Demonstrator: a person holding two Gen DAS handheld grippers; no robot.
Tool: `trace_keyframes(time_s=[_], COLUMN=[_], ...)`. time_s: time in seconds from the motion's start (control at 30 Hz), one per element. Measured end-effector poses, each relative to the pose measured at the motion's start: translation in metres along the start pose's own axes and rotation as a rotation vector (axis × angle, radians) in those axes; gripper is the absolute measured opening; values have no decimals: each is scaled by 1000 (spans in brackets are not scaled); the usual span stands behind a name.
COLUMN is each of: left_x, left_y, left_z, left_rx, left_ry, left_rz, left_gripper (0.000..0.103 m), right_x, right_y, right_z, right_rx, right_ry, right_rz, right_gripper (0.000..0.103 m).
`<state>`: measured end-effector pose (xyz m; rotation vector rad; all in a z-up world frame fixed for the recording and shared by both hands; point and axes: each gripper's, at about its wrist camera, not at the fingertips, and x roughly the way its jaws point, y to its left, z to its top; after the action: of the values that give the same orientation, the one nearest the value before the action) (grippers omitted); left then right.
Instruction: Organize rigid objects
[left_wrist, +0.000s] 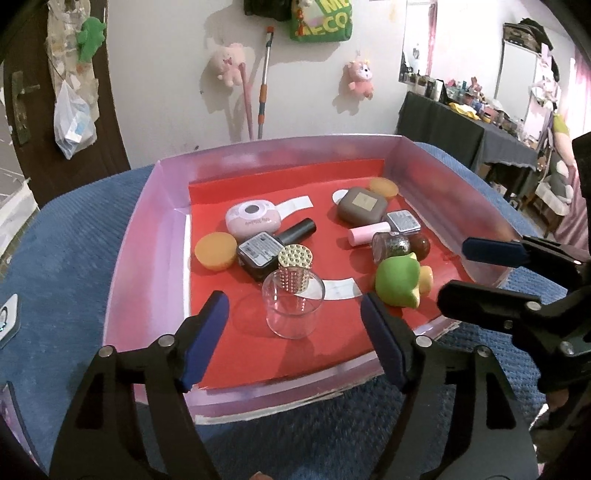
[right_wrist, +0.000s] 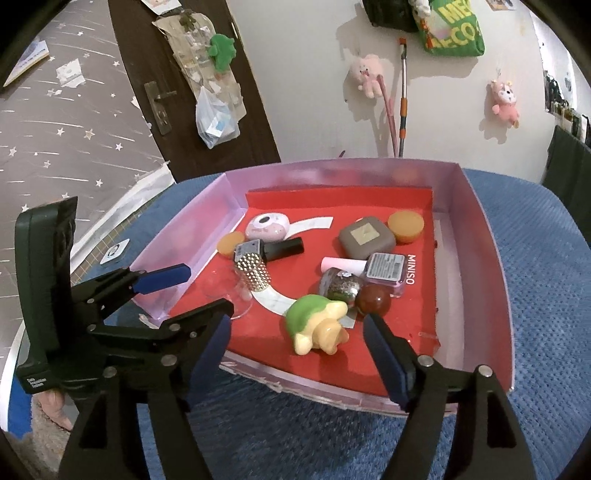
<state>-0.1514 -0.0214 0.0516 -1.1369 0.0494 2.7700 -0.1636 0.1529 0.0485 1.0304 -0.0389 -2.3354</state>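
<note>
Both grippers apart, empty: left gripper (left_wrist: 293, 341) faces upright clear cup (left_wrist: 293, 304) just ahead in tray (left_wrist: 147, 229); right gripper (right_wrist: 295, 354) nearer toppled green toy (right_wrist: 314, 325), lying crosswise

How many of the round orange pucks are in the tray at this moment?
2. One orange puck lies near the tray's left wall, beside the dark bottle. The other orange puck sits in the far right corner behind the brown square case. More could hide behind taller items.
</note>
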Motion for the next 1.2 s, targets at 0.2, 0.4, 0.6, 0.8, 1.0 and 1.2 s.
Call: trace_keyframes(time_s=[0.2,0.4,0.6,0.8,1.0,1.2], left_x=[-12,-21,-30,-36,-41,-40], left_y=[0,-1,0,6,10,11], left_z=[-1,-3,-6,-11,-17,-24], left_rx=[7,20,7,-31,-55,-55], left_ry=[-37,-66,-87,-103,-125,-126], left_rz=[41,85,100,149,213,229], left_gripper=[87,95,95,95,95,95], right_x=[-13,-20,-30,-37,-38,-35], right_y=[1,1,2,4,8,12], right_z=[-1,-4,-8,-13,-18,-26], right_rx=[12,34,51,60,83,79], right_ry=[-37,-60,-113,-147,-178,-189], right_rz=[-3,1,-52,-81,-124,-182], right_gripper=[93,101,103,103,103,103])
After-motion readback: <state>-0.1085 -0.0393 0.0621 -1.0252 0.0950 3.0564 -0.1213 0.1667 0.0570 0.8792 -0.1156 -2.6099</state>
